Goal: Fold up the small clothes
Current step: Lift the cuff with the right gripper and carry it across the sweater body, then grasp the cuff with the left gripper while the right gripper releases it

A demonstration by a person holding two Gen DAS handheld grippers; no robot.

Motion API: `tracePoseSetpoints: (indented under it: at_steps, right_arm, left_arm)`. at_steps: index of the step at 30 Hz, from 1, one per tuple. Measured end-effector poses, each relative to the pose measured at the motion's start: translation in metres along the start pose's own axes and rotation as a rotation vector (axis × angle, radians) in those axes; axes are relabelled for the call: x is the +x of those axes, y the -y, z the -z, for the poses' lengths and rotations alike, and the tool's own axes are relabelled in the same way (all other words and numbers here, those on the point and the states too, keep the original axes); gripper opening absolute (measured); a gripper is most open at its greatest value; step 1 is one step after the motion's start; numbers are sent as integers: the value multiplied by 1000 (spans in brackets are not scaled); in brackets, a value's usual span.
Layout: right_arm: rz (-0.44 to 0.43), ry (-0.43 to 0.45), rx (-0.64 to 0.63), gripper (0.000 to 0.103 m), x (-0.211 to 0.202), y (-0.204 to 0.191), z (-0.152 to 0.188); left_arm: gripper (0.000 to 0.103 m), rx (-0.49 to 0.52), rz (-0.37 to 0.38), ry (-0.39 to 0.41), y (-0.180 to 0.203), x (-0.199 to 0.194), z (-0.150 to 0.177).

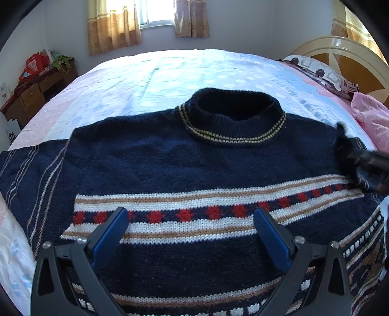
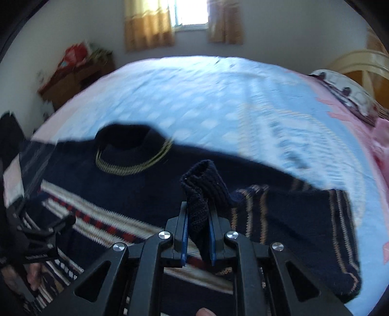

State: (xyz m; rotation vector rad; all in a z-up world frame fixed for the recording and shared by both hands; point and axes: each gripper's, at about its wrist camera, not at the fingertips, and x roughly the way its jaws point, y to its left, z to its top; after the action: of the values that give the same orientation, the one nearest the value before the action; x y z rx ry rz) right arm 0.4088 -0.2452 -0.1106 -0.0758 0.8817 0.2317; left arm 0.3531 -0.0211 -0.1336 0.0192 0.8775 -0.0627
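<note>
Bedroom, curtained window (image 1: 157,14) on the far wall, wooden desk (image 1: 31,97) at far left, headboard (image 1: 345,63) at right. Bed (image 1: 150,75) has a pale blue and pink dotted cover; patterned pillow (image 1: 318,70) at its headboard end.

Navy knit sweater (image 1: 170,155) lies flat, front up, near the bed's close edge, collar (image 1: 231,116) toward the window. Its left-hand sleeve is spread out toward the bed's left edge.

Left gripper (image 1: 192,227): jaws wide apart, nothing between them, over the striped chest band.

Right gripper (image 2: 198,233): clamped on the ribbed cuff (image 2: 204,184) of the other sleeve (image 2: 304,218), cuff standing up out of the blue pads, sleeve lifted and bunched by the sweater's right side. Right wrist view is motion-blurred.
</note>
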Motion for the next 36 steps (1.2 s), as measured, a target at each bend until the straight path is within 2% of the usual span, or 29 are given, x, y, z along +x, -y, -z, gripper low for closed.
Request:
tracePoseSetpoints:
  at_steps: [3, 5, 7, 8, 9, 12, 16, 19, 23, 25, 26, 30, 31, 32, 35, 36]
  right_arm:
    - [-41, -63, -15, 21, 20, -12, 11]
    - [-81, -61, -14, 43, 21, -13, 17]
    - [-117, -58, -9, 53, 10, -11, 21]
    - [-130, -52, -4, 54, 0, -9, 24]
    - [-140, -35, -4, 54, -10, -7, 28]
    - [-137, 53, -8, 54, -42, 11, 37]
    - [-20, 169, 53, 62, -67, 54, 55]
    - [68, 227, 114, 62, -74, 80, 66]
    - [76, 297, 164, 62, -77, 98, 82]
    - [59, 302, 183, 62, -77, 108, 84]
    - [52, 299, 196, 62, -75, 112, 85]
    - [48, 308, 199, 62, -76, 116, 84]
    - [56, 315, 190, 62, -78, 111, 83]
    - [64, 324, 183, 62, -79, 110, 83]
    - [59, 341, 183, 62, -84, 108, 84]
    - [62, 346, 184, 62, -84, 108, 84]
  left_arm:
    - [103, 7, 15, -14, 2, 2, 0]
    - [103, 9, 31, -28, 2, 3, -1]
    - [102, 18, 45, -42, 3, 1, -3]
    - [96, 21, 49, -45, 5, -2, -4]
    - [91, 22, 70, -43, 7, -7, -6]
    - [90, 30, 111, -17, 21, -28, -12]
    - [90, 126, 143, 27, 65, -52, -24]
    - [87, 192, 157, 32, 101, -55, -34]
    - [74, 214, 163, -33, 133, -31, -48]
    - [73, 198, 176, -100, 148, -11, -54]
    - [68, 189, 172, -118, 152, -3, -53]
    - [62, 90, 219, -217, 163, 33, -55]
    - [61, 71, 232, -223, 166, 35, -54]
    - [60, 61, 220, -195, 168, 35, -54]
    - [23, 56, 243, -162, 172, 31, -55]
    - [16, 55, 259, -165, 171, 29, -55]
